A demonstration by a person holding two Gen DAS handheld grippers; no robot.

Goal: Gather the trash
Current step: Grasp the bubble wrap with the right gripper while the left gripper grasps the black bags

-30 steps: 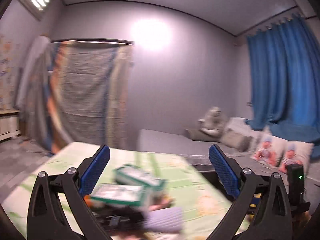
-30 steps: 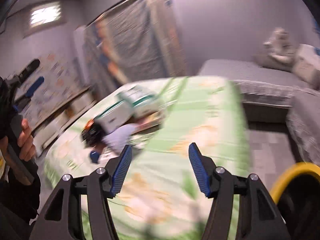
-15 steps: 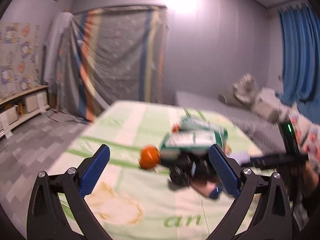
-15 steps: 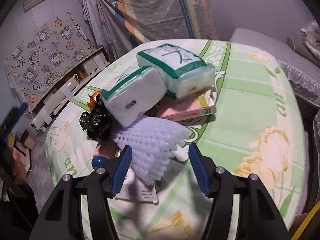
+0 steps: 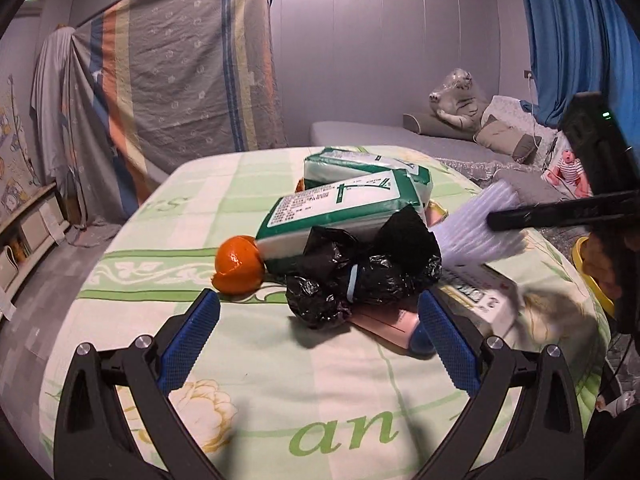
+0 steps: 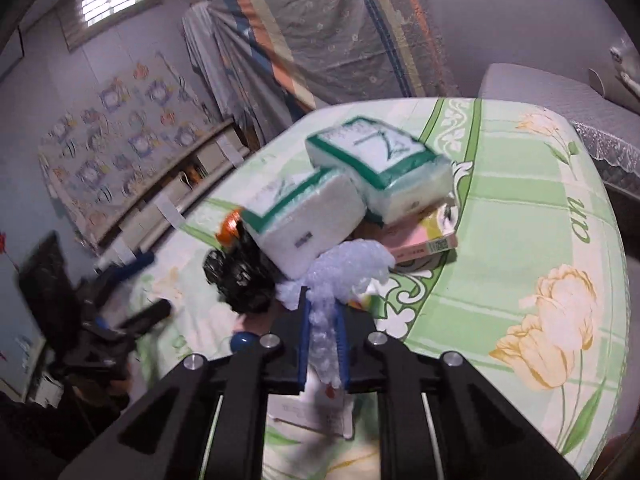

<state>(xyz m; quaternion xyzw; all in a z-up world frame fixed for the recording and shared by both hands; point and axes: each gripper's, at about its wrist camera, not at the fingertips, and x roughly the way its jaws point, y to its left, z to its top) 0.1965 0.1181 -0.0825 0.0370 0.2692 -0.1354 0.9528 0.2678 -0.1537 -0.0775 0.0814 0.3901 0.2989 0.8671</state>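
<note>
Now, along my left gripper point(image 5: 316, 336), the fingers stand spread wide with nothing between them, low over the green flowered bedsheet point(image 5: 280, 400). Just ahead lies the trash pile: a crumpled black plastic bag point(image 5: 352, 276) with a pale blue band, an orange peel point(image 5: 239, 259) touching its left side, and two green-and-white tissue packs point(image 5: 340, 208) leaning behind. A pink box point(image 5: 384, 318) lies flat under the bag. To the right, my other gripper's dark finger presses on a white foam net point(image 5: 480, 228). Half a second ago this view was blurred and the pile sat farther off; it is sharp and closer now.

Along my right gripper point(image 6: 322, 344), the blue pads are clenched on the foam net point(image 6: 340, 268), a bubbly pale lilac sleeve that bulges up out of the grip and rests against the near tissue pack point(image 6: 308, 216). The black bag point(image 6: 236, 276) sits just left of it, the pink box point(image 6: 420, 240) to the right under the far pack. Half a second back these fingers were apart around the net; they have closed on it since.
</note>
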